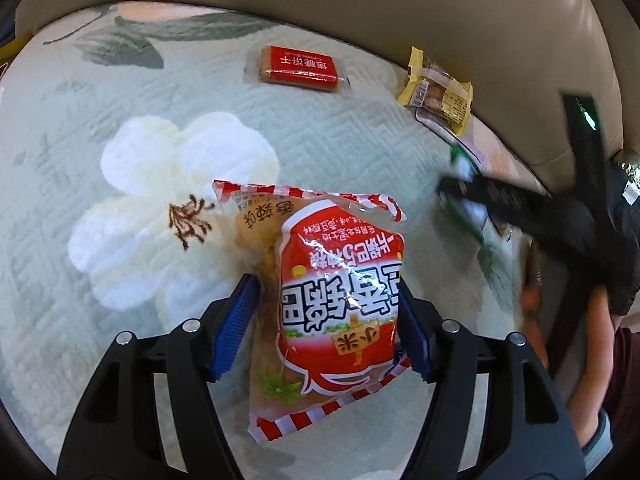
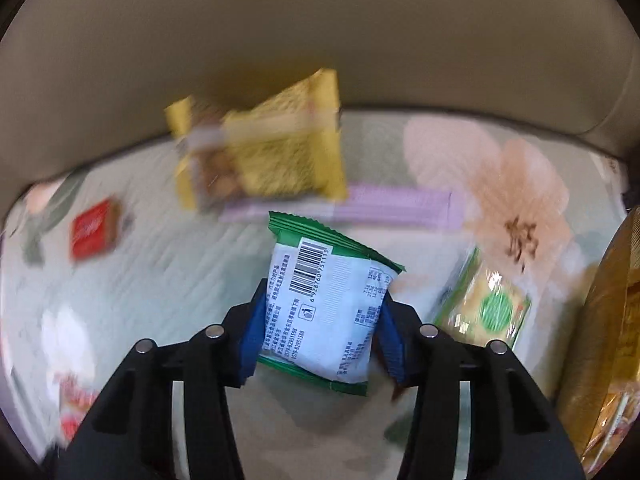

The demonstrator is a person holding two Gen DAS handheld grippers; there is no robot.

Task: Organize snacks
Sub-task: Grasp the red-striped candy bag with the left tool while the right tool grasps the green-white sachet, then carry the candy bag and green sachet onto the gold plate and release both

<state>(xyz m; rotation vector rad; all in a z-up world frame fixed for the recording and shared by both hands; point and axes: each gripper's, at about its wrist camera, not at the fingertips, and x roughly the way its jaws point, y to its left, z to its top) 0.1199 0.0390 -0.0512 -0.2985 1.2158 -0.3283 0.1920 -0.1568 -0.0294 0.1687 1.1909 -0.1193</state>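
Observation:
A red-and-white snack bag (image 1: 340, 248) lies on the pale green floral seat cover (image 1: 100, 128). My left gripper (image 1: 326, 284) stands around it, open: the right blue pad is against the bag's edge and the left pad sits just beside it. In the right wrist view, my right gripper (image 2: 324, 292) is shut on a green-and-white packet (image 2: 320, 320), barcode side up, with a blue pad on each side. The left wrist view shows that right gripper (image 1: 460, 192) blurred at the right, with the green packet (image 1: 464, 168) at its tips.
A red biscuit pack (image 1: 298, 68) and a yellow packet (image 1: 440, 92) lie near the beige sofa back (image 1: 400, 8). A lilac bar (image 2: 400, 204), a green-and-yellow cracker packet (image 2: 488, 304) and a golden bag (image 2: 612, 340) lie right of the gripper. A person's hand (image 1: 592, 320) is at the right.

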